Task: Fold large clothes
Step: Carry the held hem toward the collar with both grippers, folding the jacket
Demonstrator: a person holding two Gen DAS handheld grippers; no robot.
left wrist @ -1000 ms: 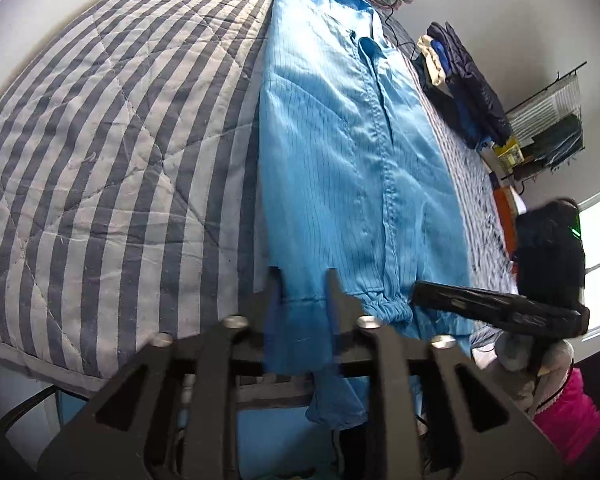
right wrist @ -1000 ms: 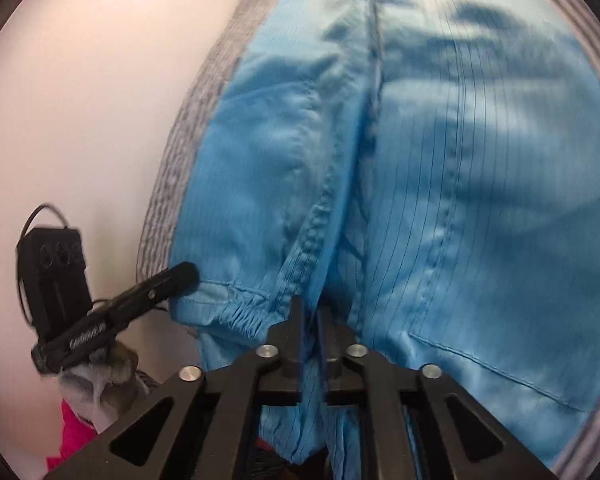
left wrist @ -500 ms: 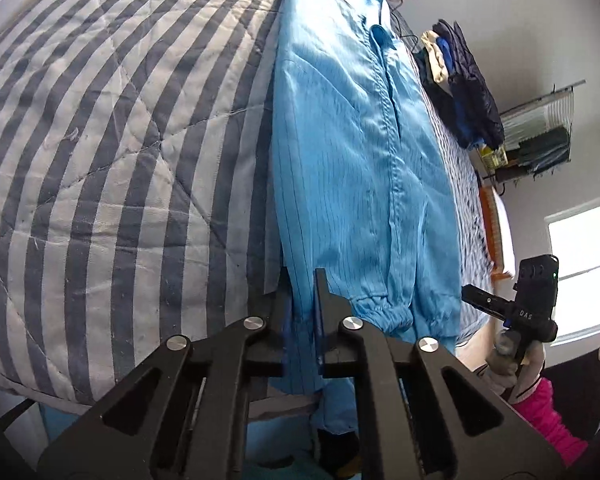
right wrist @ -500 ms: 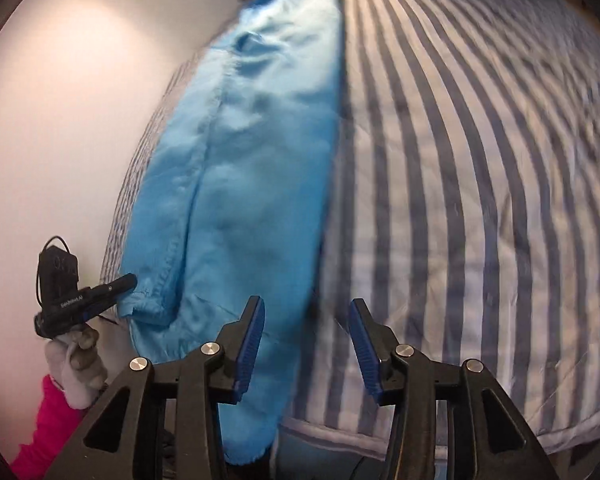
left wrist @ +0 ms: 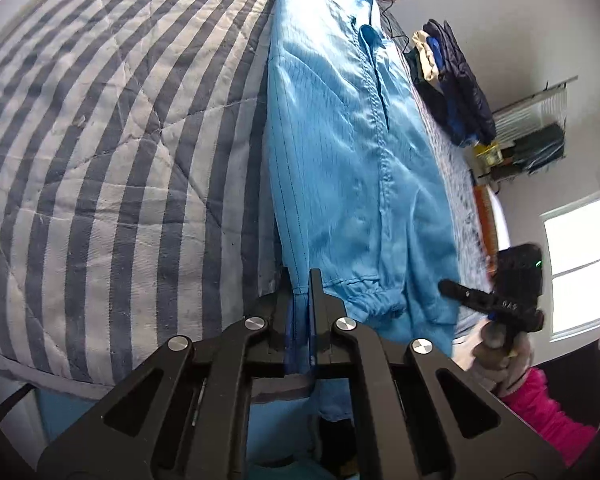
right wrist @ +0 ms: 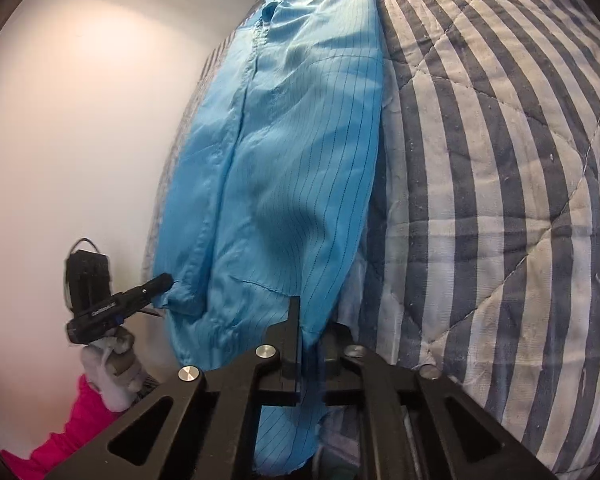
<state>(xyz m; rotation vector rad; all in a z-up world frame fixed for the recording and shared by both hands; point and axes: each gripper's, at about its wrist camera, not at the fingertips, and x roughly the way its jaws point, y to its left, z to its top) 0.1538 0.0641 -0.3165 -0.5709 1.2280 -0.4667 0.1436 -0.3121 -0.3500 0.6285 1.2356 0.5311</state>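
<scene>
Blue garment (left wrist: 340, 168) lies lengthwise on the bed (left wrist: 100, 160), stretching away from both grippers, left gripper (left wrist: 300, 300) and right gripper (right wrist: 312, 332) each clamped on its near hem, jaws having just closed.

You see a light blue pinstriped garment (left wrist: 340, 168) lying lengthwise on the striped quilt (left wrist: 100, 140), folded narrow, its gathered cuffs overhanging the quilt's near edge.

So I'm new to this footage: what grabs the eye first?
A long bright blue garment lies lengthwise on a grey-and-white striped quilt over a bed. Both grippers pinch its near hem: the left gripper at one edge, the right gripper at the other. A pile of dark clothes sits farther back.
</scene>
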